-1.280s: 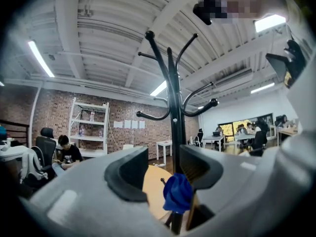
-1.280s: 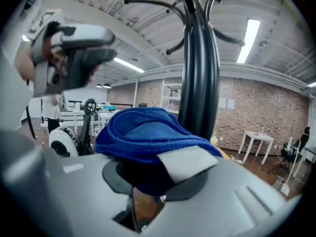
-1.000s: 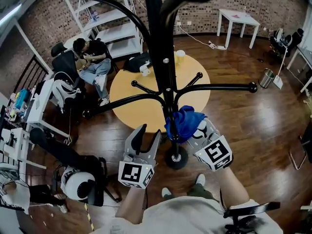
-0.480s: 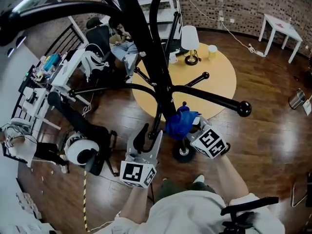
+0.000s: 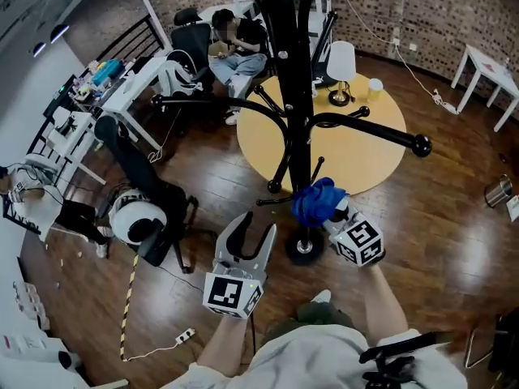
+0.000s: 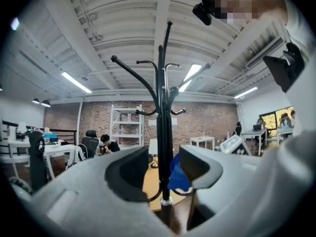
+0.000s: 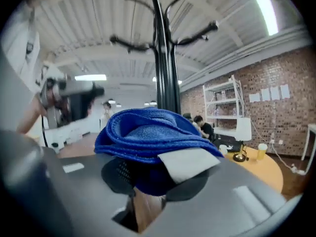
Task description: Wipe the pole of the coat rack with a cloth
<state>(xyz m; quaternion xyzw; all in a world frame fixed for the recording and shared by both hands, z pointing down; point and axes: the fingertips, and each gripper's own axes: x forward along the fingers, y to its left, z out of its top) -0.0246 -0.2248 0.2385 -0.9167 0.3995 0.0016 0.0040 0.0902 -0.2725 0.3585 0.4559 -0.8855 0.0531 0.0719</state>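
The black coat rack pole (image 5: 297, 128) rises from a round base (image 5: 304, 247) on the wood floor. My right gripper (image 5: 327, 211) is shut on a folded blue cloth (image 5: 317, 200), which presses against the pole low down, just above the base. In the right gripper view the blue cloth (image 7: 148, 135) fills the jaws, with the pole (image 7: 165, 73) right behind it. My left gripper (image 5: 250, 232) hangs open left of the base, holding nothing. The left gripper view looks up along the pole (image 6: 164, 147) between its open jaws, the blue cloth (image 6: 178, 174) beside it.
Black hook arms (image 5: 381, 136) stick out from the pole at mid height. A round yellow table (image 5: 357, 148) with a lamp (image 5: 340, 71) stands behind the rack. A seated person (image 5: 239, 47), white desks (image 5: 122, 87) and a robot-like machine (image 5: 134, 217) lie to the left.
The head view has swung, so the rack now appears more upright and centred. The blue cloth in my right gripper stays low on the pole; the left gripper remains open beside the base.
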